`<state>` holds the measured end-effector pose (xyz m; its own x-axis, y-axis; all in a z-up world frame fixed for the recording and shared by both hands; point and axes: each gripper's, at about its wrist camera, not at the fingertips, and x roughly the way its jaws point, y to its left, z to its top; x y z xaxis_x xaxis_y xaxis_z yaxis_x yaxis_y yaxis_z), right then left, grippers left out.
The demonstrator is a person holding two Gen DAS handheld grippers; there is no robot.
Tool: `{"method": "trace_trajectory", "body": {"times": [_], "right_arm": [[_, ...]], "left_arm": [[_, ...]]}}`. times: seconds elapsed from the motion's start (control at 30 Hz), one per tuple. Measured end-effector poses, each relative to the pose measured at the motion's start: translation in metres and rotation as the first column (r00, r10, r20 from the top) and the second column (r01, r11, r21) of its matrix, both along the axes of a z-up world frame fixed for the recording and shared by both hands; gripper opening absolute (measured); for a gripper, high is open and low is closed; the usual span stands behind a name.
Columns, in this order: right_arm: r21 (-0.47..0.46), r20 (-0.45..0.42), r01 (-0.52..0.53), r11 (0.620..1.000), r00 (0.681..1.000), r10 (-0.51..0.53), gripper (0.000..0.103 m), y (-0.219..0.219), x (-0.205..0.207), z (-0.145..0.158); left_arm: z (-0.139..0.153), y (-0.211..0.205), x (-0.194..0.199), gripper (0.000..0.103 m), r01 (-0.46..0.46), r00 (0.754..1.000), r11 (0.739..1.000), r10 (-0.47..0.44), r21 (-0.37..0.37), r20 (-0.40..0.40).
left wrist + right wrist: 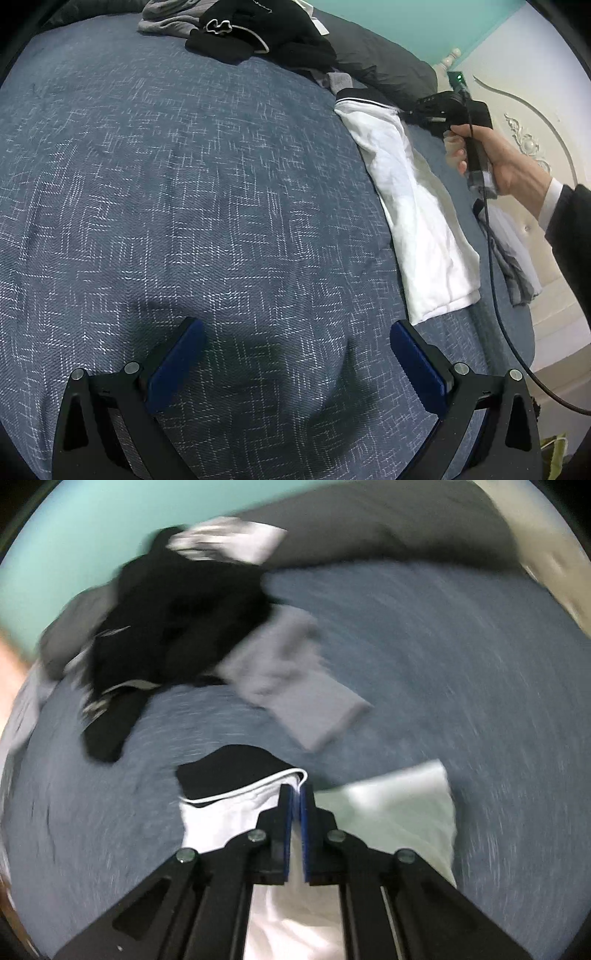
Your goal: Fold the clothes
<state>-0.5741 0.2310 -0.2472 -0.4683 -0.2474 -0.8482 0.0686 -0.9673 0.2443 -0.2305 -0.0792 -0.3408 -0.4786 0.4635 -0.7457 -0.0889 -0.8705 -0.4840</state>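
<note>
A white shirt with a black collar [417, 218] lies folded in a long strip on the right side of the blue bed cover [184, 184]. My left gripper [297, 341] hovers open over bare cover, left of and below the shirt's lower end. My right gripper [436, 112], held in a person's hand [506, 162], is at the shirt's collar end. In the right wrist view my right gripper [298, 794] is shut on the white shirt [225, 808] just behind its black collar [229, 771]. That view is blurred by motion.
A heap of black and grey clothes [255, 33] lies at the far edge of the bed, seen too as the clothes heap [173, 620]. A folded grey garment [295, 686] lies beyond the collar. A dark pillow [384, 62], a cream headboard [532, 122] and a cable [495, 277] are at right.
</note>
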Motion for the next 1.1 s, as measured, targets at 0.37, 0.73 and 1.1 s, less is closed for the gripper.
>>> {"method": "trace_trajectory", "body": {"times": [0.37, 0.73, 1.1], "right_arm": [[-0.011, -0.101, -0.161, 0.987, 0.982, 0.159, 0.028, -0.013, 0.013, 0.043], [0.341, -0.063, -0.445, 0.828, 0.868, 0.492, 0.043, -0.122, 0.002, 0.038], [0.533, 0.164, -0.588, 0.609, 0.778, 0.607, 0.016, -0.152, -0.008, -0.006]], "left_arm": [[0.000, -0.003, -0.001, 0.103, -0.007, 1.000, 1.000, 0.007, 0.017, 0.001], [0.000, -0.002, -0.001, 0.103, -0.009, 1.000, 0.999, 0.009, 0.031, 0.005], [0.000, -0.005, 0.003, 0.103, -0.018, 1.000, 0.998, 0.017, 0.062, 0.010]]}}
